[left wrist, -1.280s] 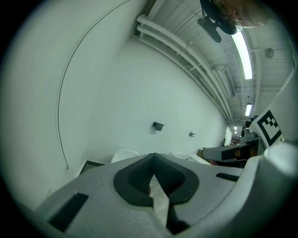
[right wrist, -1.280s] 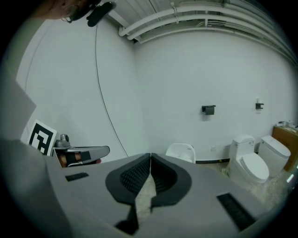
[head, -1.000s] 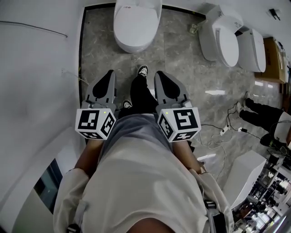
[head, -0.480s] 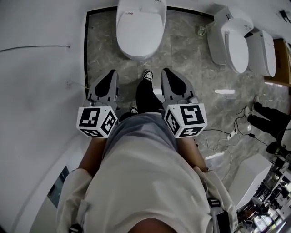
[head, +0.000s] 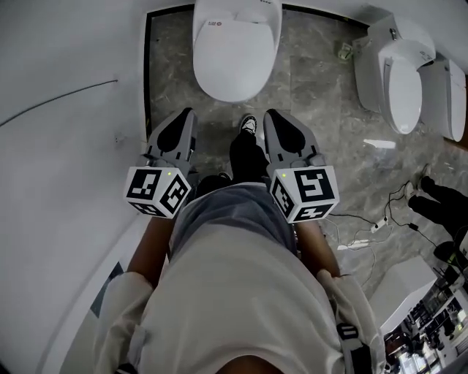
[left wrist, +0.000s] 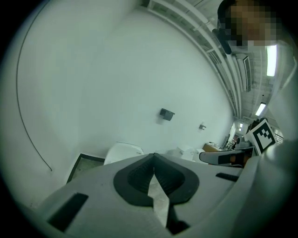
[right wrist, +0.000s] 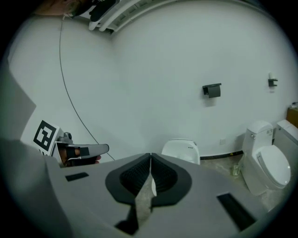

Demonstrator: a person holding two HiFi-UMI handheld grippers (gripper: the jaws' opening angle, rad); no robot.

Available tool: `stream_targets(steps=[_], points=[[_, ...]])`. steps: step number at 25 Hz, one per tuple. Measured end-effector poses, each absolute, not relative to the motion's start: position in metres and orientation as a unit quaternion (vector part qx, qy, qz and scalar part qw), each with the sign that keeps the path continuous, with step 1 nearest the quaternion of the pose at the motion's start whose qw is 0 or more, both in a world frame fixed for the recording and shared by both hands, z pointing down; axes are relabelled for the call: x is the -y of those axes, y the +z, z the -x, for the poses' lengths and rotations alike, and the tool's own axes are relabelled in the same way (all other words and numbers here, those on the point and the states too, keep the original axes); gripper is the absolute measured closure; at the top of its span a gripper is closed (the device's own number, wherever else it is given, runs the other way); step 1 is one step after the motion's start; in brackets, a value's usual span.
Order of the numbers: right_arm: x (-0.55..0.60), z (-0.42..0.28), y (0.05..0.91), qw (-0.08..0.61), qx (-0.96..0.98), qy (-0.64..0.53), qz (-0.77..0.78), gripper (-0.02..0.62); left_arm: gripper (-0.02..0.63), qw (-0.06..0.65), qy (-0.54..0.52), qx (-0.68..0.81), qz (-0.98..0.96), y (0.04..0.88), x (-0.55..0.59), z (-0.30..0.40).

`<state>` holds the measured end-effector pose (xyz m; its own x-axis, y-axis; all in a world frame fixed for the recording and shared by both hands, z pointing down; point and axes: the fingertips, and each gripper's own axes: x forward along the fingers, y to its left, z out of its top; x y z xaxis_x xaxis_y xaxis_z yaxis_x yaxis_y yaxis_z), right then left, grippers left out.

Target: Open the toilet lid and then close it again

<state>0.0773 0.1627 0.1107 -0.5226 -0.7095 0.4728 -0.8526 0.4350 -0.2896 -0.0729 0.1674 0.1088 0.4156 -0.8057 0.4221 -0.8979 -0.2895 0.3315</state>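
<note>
Straight ahead, at the far end of the grey floor (head: 325, 117), the toilet (head: 241, 14) stands against the wall with its lid (head: 232, 62) down, and neither tool touches it. The left gripper (head: 189, 112) and right gripper (head: 271, 113) are held side by side in front of the person's waist, both pointing toward the bowl, with a shoe (head: 248, 123) between their tips. Each gripper's own view shows its jaws clenched together with nothing between them. Compared with a second ago, the toilet now sits lower and larger in the head view. The strip of floor between its near rim and the gripper tips has narrowed, so both grippers have come nearer to it while keeping the same side-by-side pose and the same clenched jaws. The two other toilets (head: 401, 80) on the right have slid toward the right edge, the farther one now partly cut off. The second person's legs (head: 439, 199) have also moved almost to that edge. More of the white wall (head: 66, 109) on the left fills the view.
</note>
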Motion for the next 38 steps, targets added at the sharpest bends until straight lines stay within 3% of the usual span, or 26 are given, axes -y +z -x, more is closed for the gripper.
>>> stream_targets(steps=[17, 38], points=[[-0.098, -0.062, 0.199, 0.172, 0.813, 0.305, -0.465, 0.583, 0.6, 0.311, 0.122, 0.536, -0.775, 0.198, -0.092, 0.104], [-0.086, -0.034, 0.38, 0.184, 0.744, 0.403, -0.5, 0.583, 0.6, 0.402, 0.186, 0.498, -0.745, 0.388, -0.062, 0.144]])
